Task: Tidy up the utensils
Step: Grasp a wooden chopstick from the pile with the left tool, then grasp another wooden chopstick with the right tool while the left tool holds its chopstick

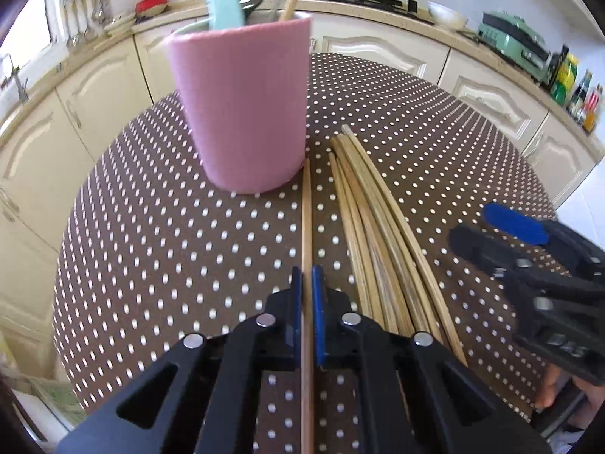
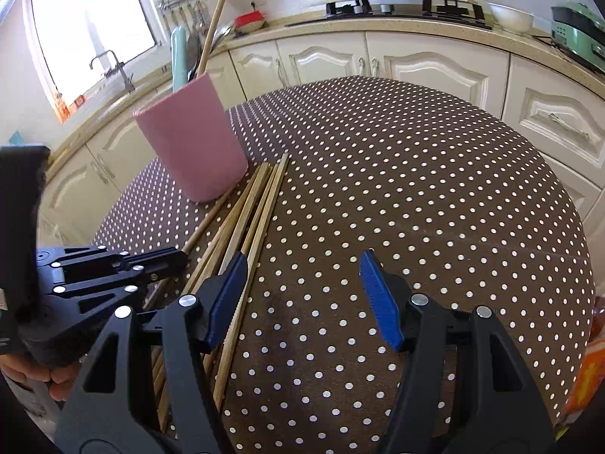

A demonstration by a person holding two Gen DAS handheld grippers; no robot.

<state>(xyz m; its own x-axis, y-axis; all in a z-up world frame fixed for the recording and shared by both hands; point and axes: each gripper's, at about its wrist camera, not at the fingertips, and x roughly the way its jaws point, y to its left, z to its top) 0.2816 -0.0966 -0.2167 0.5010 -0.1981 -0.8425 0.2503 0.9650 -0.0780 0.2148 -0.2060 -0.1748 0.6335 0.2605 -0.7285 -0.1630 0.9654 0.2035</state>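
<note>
left wrist view: left claw (image 1: 307,291) pinched on one chopstick (image 1: 306,204) lying on the worktop (image 1: 151,227) beside the pink cup (image 1: 242,113); better lift it straight, then tip into cup | right wrist view: right claw (image 2: 302,291) wide, empty, tilted down, beside chopstick bundle (image 2: 245,219)

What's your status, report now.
Left gripper shut on one chopstick. Right gripper open, empty. Other chopsticks lie beside pink cup. Nothing blocking.
</note>
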